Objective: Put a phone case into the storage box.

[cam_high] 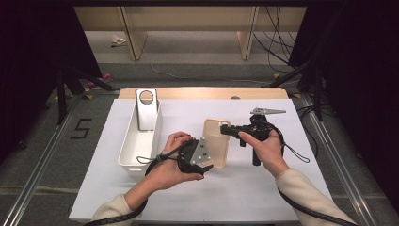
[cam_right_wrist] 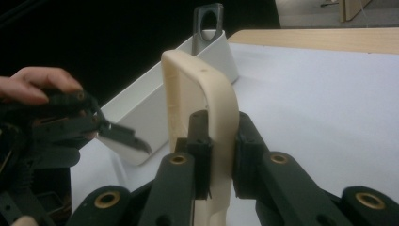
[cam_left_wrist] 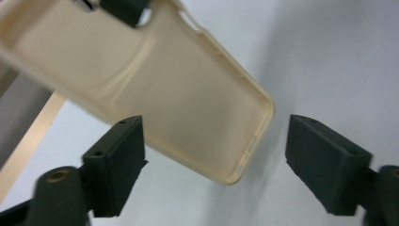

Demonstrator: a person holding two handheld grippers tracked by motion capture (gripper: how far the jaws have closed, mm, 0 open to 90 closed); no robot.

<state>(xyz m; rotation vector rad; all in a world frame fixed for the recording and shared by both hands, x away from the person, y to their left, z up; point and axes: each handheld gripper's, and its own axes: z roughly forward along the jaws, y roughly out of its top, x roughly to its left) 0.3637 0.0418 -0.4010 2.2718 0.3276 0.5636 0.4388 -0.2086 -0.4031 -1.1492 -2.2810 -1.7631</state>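
Note:
A beige phone case hangs above the white table, hollow side showing in the left gripper view. My right gripper is shut on its upper rim, and in the right gripper view the two pads pinch the case's edge wall between them. My left gripper sits at the case's near end with its jaws open. In the left gripper view the case's corner lies between the spread jaws, and neither pad touches it.
A long white bin stands left of the hands, its wall also in the right gripper view. A grey phone case with a round cutout stands upright at its far end. White table cover surrounds the hands.

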